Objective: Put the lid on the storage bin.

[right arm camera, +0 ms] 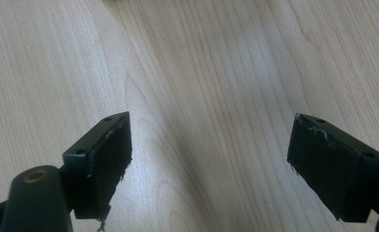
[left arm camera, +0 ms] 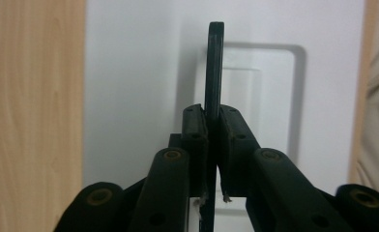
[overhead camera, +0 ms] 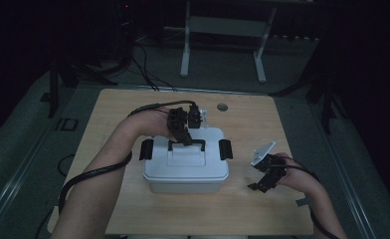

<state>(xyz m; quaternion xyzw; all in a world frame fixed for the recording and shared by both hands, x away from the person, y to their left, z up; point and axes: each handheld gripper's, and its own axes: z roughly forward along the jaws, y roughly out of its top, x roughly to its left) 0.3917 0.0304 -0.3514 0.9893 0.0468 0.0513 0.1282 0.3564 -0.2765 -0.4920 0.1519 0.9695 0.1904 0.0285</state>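
1. A white plastic storage box point(overhead camera: 186, 172) sits near the centre of the wooden worktop point(overhead camera: 133, 209), with a black latch point(overhead camera: 146, 149) at its 9 o'clock end and another latch point(overhead camera: 225, 149) at its 3 o'clock end.
2. The left claw point(overhead camera: 186, 139) reaches onto the box lid from 12 o'clock; in the left gripper view the left claw point(left arm camera: 211, 126) is clamped on the black carry handle point(left arm camera: 214, 67), which stands upright on edge between the pads above the white lid point(left arm camera: 139, 72).
3. The right claw point(overhead camera: 260, 185) rests low over bare worktop at 3 o'clock of the box, apart from it; in the right gripper view the right claw point(right arm camera: 211, 145) stands wide apart with only wood grain between its pads.
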